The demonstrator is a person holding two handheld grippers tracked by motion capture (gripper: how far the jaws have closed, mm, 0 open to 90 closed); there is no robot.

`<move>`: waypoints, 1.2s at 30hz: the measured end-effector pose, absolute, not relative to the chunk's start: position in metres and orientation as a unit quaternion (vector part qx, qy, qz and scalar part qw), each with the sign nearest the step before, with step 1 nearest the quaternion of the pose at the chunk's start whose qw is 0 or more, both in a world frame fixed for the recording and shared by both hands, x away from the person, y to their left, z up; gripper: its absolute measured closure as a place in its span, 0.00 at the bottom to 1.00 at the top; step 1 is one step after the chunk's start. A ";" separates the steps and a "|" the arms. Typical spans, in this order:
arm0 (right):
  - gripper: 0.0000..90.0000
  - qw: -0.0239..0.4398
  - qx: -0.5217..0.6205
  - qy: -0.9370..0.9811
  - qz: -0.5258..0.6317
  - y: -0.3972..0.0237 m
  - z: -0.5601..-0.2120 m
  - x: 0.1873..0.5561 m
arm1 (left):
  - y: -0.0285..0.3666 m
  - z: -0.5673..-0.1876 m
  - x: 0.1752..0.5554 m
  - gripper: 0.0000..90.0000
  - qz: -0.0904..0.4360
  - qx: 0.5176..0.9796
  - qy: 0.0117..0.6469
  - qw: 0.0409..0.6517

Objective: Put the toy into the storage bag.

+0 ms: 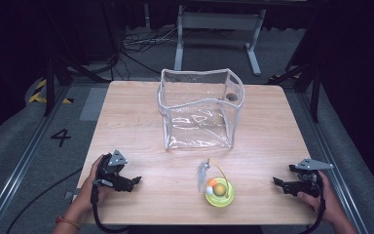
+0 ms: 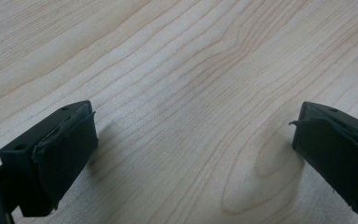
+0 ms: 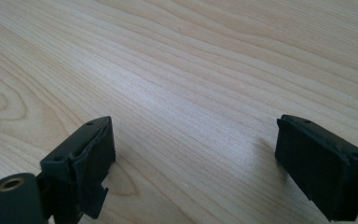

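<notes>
Toy: a yellow-green toy is sitting just in front of the clear bag.
Left gripper: resting left of the toy, jaws gaping wide, gripping nothing.
Right gripper: lying right of the toy, jaws spread wide, empty.

On the near part of the pale wooden table we saw a small round yellow-green toy, a shallow plastic disc lying flat. An orange-yellow ball sat at its middle, with a smaller white-and-orange piece touching the ball's left side. A thin yellow wire hoop arched up over the disc, and a pale feathery tuft stood tilted at the disc's left. The toy lay between the two held grippers, well apart from each. Just beyond it stood a clear soft plastic bag with grey-white edging, upright, open at the top, its walls wavy.
</notes>
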State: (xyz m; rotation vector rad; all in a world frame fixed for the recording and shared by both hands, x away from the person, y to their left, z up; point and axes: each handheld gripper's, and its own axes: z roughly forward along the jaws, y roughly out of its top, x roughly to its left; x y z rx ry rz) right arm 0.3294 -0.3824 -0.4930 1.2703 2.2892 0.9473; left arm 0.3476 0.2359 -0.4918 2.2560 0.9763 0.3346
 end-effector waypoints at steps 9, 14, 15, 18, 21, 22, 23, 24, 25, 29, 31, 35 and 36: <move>0.14 0.150 0.416 0.837 0.321 -0.385 -0.489 0.337 | 0.236 -0.492 0.342 0.01 0.134 0.856 0.380 0.322; 0.13 0.134 0.406 0.853 0.300 -0.384 -0.485 0.343 | 0.236 -0.492 0.342 0.01 0.136 0.857 0.379 0.322; 0.13 0.132 0.409 0.852 0.298 -0.383 -0.484 0.344 | 0.236 -0.492 0.342 0.01 0.137 0.856 0.380 0.323; 0.15 0.131 0.410 0.853 0.295 -0.382 -0.484 0.346 | 0.236 -0.492 0.342 0.01 0.136 0.856 0.380 0.323; 0.21 0.127 0.391 0.867 0.281 -0.378 -0.477 0.345 | 0.236 -0.492 0.342 0.01 0.136 0.856 0.380 0.323; 0.21 0.129 0.383 0.871 0.278 -0.376 -0.475 0.345 | 0.236 -0.492 0.342 0.01 0.136 0.856 0.380 0.323; 0.22 0.129 0.376 0.874 0.278 -0.374 -0.471 0.345 | 0.236 -0.492 0.342 0.01 0.136 0.856 0.380 0.323; 0.22 0.123 0.369 0.879 0.276 -0.371 -0.467 0.345 | 0.236 -0.492 0.342 0.01 0.136 0.856 0.380 0.323; 0.22 0.119 0.361 0.883 0.275 -0.368 -0.464 0.344 | 0.236 -0.492 0.342 0.01 0.136 0.856 0.380 0.323; 0.23 0.112 0.338 0.896 0.265 -0.354 -0.454 0.343 | 0.236 -0.492 0.342 0.01 0.135 0.857 0.380 0.322; 0.23 0.110 0.323 0.903 0.262 -0.345 -0.447 0.342 | 0.236 -0.492 0.342 0.01 0.135 0.857 0.380 0.322; 0.22 0.104 0.298 0.912 0.262 -0.326 -0.435 0.340 | 0.236 -0.492 0.342 0.01 0.136 0.856 0.380 0.323; 0.22 0.105 0.290 0.915 0.259 -0.322 -0.433 0.339 | 0.236 -0.492 0.342 0.01 0.136 0.856 0.380 0.323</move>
